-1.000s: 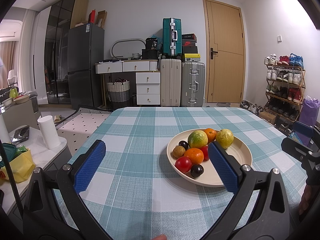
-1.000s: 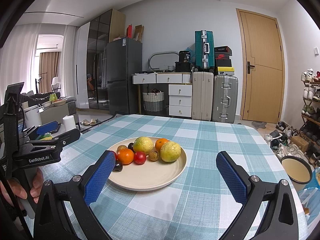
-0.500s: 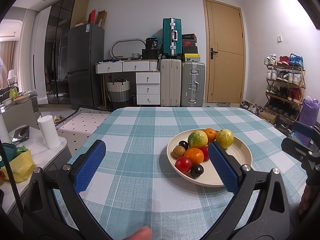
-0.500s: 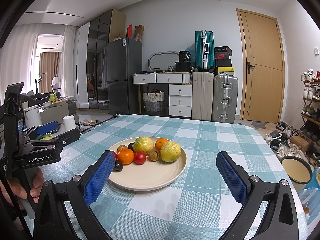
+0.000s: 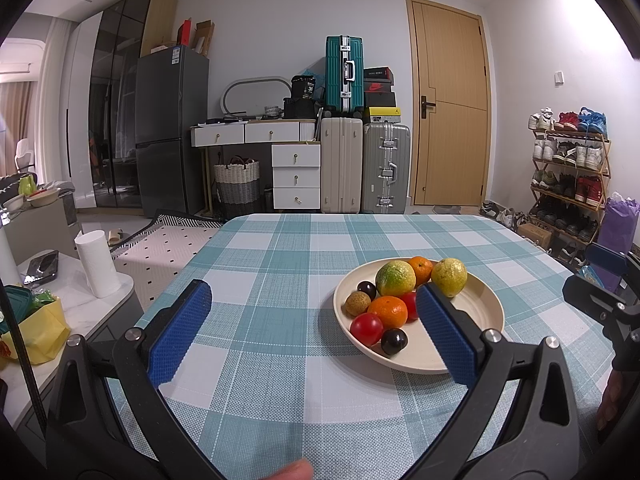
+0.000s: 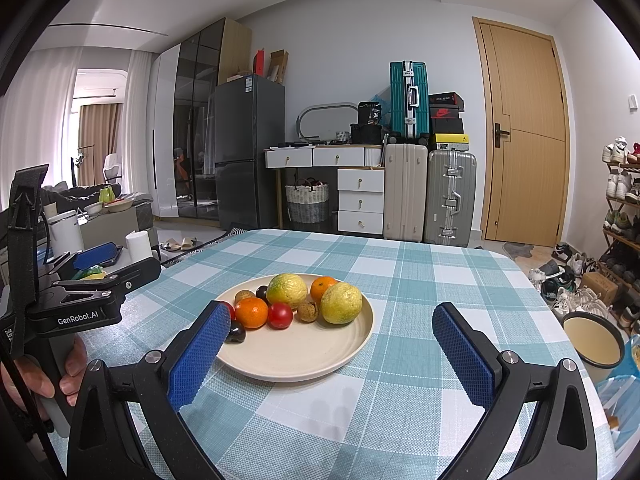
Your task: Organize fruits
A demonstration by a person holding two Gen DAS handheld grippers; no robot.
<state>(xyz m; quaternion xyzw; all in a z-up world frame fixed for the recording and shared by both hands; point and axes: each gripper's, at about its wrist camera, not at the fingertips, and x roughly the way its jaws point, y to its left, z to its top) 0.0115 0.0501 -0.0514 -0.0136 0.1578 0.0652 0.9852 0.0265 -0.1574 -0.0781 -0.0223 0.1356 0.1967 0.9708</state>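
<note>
A cream plate (image 5: 480,312) (image 6: 320,356) rests on the checked tablecloth and holds several fruits: two yellow-green citrus (image 6: 341,302) (image 6: 287,290), two oranges (image 6: 251,312) (image 6: 324,286), red tomatoes (image 6: 280,315), dark plums (image 5: 394,341) and a brown lychee (image 5: 357,303). My left gripper (image 5: 312,332) hovers open left of the plate, its right finger overlapping the plate's near side. My right gripper (image 6: 330,356) is open above the plate's near rim, nothing between its blue pads. Each gripper body shows at the other view's edge.
The table (image 5: 280,264) has bare cloth left of the plate and behind it. A cream mug (image 6: 592,342) stands off the right table edge. A paper roll (image 5: 97,264) sits on a low side table at left. Suitcases, drawers and a shoe rack line the room behind.
Both grippers and the fruit stay put. A fingertip has come up into the bottom edge of the left wrist view.
</note>
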